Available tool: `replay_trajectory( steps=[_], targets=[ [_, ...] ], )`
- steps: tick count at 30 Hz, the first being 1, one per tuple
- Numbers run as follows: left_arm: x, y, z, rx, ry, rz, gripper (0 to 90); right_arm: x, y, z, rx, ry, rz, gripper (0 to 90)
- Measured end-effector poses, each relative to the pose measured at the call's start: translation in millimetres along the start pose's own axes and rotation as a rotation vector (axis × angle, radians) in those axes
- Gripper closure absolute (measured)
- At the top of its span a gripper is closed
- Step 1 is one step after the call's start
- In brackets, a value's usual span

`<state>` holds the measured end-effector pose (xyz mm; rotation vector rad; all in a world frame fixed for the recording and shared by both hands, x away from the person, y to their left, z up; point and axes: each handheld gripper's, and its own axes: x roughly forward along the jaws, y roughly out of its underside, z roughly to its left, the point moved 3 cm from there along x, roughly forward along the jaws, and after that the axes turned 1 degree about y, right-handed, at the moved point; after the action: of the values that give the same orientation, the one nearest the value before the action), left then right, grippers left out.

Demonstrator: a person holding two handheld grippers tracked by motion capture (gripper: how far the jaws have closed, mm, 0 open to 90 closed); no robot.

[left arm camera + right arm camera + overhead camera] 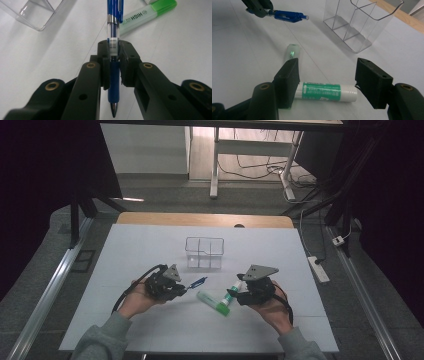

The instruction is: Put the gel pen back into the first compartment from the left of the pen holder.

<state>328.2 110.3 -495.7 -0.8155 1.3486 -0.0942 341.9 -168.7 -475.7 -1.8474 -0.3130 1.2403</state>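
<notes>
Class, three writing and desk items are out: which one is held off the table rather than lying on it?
The blue pen, clamped between the left gripper's fingers. The green highlighter and the glue stick both lie on the table.

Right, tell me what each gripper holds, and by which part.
The left gripper clamps the blue ballpoint pen around its grip section near the tip. The right gripper is open, holding nothing.

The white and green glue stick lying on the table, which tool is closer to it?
Right. The right tool hangs open just above the white and green glue stick; the left tool sits farther left, gripping a blue pen.
</notes>
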Motion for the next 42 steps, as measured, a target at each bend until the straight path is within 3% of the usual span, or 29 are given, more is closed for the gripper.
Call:
replay_trajectory(
  steps=[7,21,27,42],
  targets=[
    [4.5,-5.3,-3.8,0.013,0.016,0.003,79.1,1.6,-4.9,4.7,-0.015,-0.010,-0.009,35.1],
    [16.2,-17.8,-12.7,0.045,0.054,0.010,79.1,18.8,-27.8,22.7,-0.122,-0.056,-0.001,36.5],
    [19.7,-18.7,-14.2,0.048,0.062,0.020,79.1,29.5,-33.8,26.5,-0.138,-0.094,0.026,36.6],
    [19.4,-20.4,-18.2,0.058,0.083,0.016,79.1,51.3,-41.5,46.1,-0.273,-0.128,0.126,41.0]
  ],
)
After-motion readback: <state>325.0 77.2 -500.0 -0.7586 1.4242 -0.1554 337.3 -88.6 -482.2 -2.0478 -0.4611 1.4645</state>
